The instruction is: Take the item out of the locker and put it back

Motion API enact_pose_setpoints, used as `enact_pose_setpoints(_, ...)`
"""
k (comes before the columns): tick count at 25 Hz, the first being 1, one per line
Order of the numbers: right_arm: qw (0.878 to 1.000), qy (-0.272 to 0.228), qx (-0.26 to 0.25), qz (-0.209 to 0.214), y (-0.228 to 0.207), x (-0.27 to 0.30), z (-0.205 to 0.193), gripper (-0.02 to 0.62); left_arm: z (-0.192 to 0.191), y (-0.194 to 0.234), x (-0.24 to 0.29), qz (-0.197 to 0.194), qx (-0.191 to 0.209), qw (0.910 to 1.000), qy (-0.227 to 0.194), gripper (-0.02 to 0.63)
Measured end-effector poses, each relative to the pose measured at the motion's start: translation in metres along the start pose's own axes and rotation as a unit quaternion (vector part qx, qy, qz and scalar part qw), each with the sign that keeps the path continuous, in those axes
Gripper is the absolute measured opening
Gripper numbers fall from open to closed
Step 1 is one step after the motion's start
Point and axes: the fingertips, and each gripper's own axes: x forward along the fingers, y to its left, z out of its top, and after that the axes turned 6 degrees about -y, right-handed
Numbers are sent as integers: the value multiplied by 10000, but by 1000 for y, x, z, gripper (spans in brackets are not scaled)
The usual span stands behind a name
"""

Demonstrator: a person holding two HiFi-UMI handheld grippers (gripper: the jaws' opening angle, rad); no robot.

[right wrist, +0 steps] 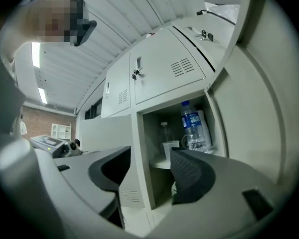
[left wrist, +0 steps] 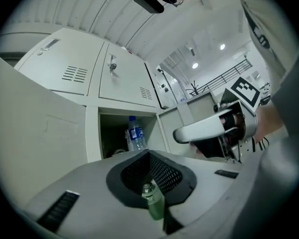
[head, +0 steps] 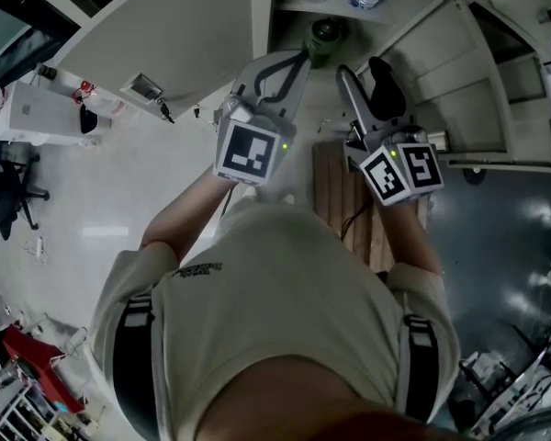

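Observation:
In the head view both grippers are raised in front of an open locker (head: 303, 7). My left gripper (head: 308, 51) is shut on a small green bottle (head: 328, 33) at the locker's mouth. The left gripper view shows that green bottle (left wrist: 153, 202) pinched between the dark pads of the left gripper (left wrist: 152, 183), its cap pointing out. My right gripper (head: 360, 64) is beside it to the right, open and holding nothing. In the right gripper view, the right gripper (right wrist: 149, 171) faces the compartment, where a water bottle (right wrist: 193, 126) with a blue label stands on the shelf.
A clear cup (right wrist: 170, 151) and a clear bottle (right wrist: 164, 131) share the shelf with the water bottle. Open locker doors swing out at left (head: 193, 35) and right (head: 459, 81). A wooden slatted piece (head: 349, 200) lies under my arms. An office chair (head: 5, 191) stands far left.

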Motion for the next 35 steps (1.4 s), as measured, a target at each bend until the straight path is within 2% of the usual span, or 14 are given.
enact_pose_setpoints(2, 9998, -38, -5, 184, 12, -8, 12, 251, 7, -3, -7, -62, -81, 9999, -12, 12)
enact_pose_setpoints(4, 9993, -84, -216, 291, 20, -16, 22, 202, 15, -6, -15, -101, -152, 9998, -39, 12)
enact_pose_setpoints(6, 9986, -85, -395, 351, 26, -24, 28, 179, 18, -11, -22, -135, -157, 9998, -15, 12)
enact_pose_setpoints(10, 9982, -3, -8, 608, 44, -38, 32, 173, 16, -21, -32, -223, -118, 9996, 91, 12)
enact_pose_setpoints(13, 9973, 67, 2, 730, 56, -47, 27, 119, 10, -28, -39, -287, -107, 9993, 211, 12)
enact_pose_setpoints(18, 9978, 280, -62, 593, 51, -55, 7, 5, 2, -34, -48, -296, -236, 9986, 370, 12)
enact_pose_setpoints(24, 9967, 590, -231, 515, 50, -65, -15, 3, -5, -40, -55, -253, -316, 9980, 487, 12)
enact_pose_setpoints(29, 9967, 452, -369, 556, 51, -66, -12, 1, -7, -32, -57, -101, -243, 9985, 487, 12)
enact_pose_setpoints(35, 9962, 529, -376, 586, 52, -67, -18, 1, -10, -33, -55, -120, -279, 9981, 535, 12)
